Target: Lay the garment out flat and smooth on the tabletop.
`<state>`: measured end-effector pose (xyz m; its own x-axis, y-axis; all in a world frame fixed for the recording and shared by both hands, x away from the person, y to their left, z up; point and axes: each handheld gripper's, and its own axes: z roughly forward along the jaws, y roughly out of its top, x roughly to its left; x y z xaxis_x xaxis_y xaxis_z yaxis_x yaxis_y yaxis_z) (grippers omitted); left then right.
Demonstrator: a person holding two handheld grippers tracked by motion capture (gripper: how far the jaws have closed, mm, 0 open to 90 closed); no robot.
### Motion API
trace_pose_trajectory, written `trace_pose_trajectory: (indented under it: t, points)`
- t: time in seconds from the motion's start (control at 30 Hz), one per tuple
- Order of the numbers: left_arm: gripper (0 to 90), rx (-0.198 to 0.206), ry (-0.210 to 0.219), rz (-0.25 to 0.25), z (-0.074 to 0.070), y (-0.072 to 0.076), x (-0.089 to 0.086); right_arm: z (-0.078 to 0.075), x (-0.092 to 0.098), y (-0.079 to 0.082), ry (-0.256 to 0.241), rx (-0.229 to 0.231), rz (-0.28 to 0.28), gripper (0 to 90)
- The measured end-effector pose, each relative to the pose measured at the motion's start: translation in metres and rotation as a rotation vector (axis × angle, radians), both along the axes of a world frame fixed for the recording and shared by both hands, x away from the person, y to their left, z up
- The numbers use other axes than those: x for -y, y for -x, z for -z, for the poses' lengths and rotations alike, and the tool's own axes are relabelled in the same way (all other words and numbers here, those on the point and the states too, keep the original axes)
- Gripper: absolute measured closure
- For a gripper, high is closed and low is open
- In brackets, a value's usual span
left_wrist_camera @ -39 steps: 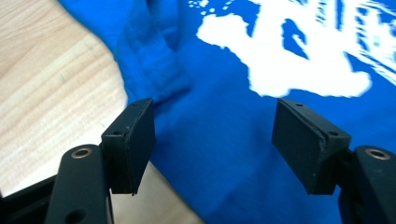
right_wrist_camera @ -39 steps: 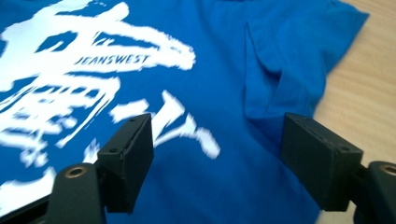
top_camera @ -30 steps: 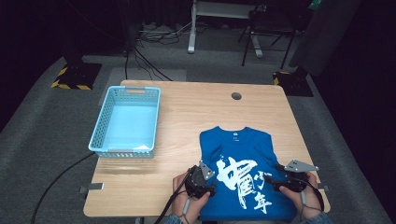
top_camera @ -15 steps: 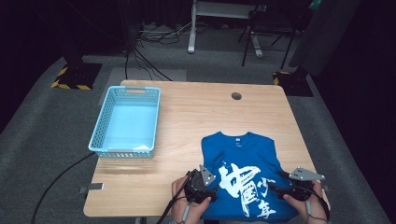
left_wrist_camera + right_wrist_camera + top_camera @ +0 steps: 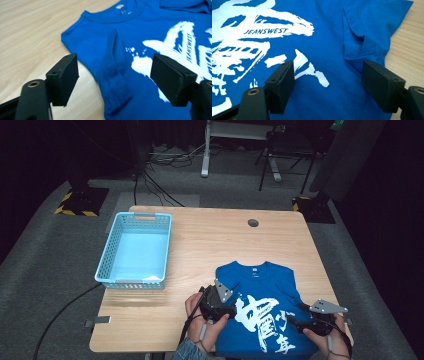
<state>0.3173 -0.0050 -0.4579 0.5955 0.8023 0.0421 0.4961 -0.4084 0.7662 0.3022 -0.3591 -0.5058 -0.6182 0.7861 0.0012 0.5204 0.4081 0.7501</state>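
A blue cotton T-shirt with white lettering (image 5: pixel 262 307) lies flat at the near right of the pale wooden counter (image 5: pixel 210 240). The left gripper (image 5: pixel 115 75) and right gripper (image 5: pixel 328 82) hover at its sides, jaws wide and empty. Closing too shallow may catch only the folded sleeve, bunching the shirt.
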Motion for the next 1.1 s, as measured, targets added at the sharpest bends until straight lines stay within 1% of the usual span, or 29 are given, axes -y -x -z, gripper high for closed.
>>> trace_pose_trajectory:
  t: [0.17, 0.37, 0.6, 0.7, 0.77, 0.8, 0.87, 0.97, 1.03, 1.07, 1.1]
  points:
    - [20.6, 0.012, -0.015, -0.014, -0.003, -0.010, 0.006, 0.000, 0.000, 0.000, 0.000, 0.000, 0.000, 26.8]
    - [21.0, 0.020, -0.020, -0.030, -0.001, -0.020, 0.013, 0.000, 0.000, 0.000, 0.000, 0.000, 0.000, 26.8]
    - [27.8, -0.010, -0.048, -0.019, 0.010, -0.035, 0.020, 0.000, 0.000, 0.000, 0.000, 0.000, 0.000, 26.8]
    - [29.8, -0.017, -0.067, -0.014, 0.016, -0.041, 0.026, 0.000, 0.000, 0.000, -0.001, 0.000, 0.000, 26.8]
    - [30.7, -0.028, -0.068, -0.009, 0.019, -0.046, 0.031, 0.000, 0.000, 0.000, 0.000, 0.000, 0.000, 26.8]
    - [31.3, -0.027, -0.070, -0.006, 0.020, -0.047, 0.033, 0.000, 0.000, 0.000, -0.001, 0.000, 0.000, 26.8]
    - [33.9, -0.031, -0.082, 0.001, 0.024, -0.051, 0.037, 0.000, 0.000, 0.000, 0.000, 0.000, 0.000, 26.8]
    - [43.6, -0.049, -0.098, 0.008, 0.031, -0.055, 0.042, 0.000, 0.000, 0.000, -0.001, 0.000, 0.000, 26.8]
    - [58.7, -0.055, -0.109, 0.017, 0.035, -0.055, 0.042, 0.000, 0.000, 0.000, 0.000, 0.000, 0.000, 26.8]
    - [69.8, -0.051, -0.109, 0.022, 0.036, -0.054, 0.042, 0.000, 0.000, 0.000, -0.001, 0.000, 0.000, 26.8]
    - [75.9, -0.044, -0.110, 0.027, 0.037, -0.054, 0.040, 0.000, 0.000, 0.000, 0.000, 0.000, 0.000, 26.8]
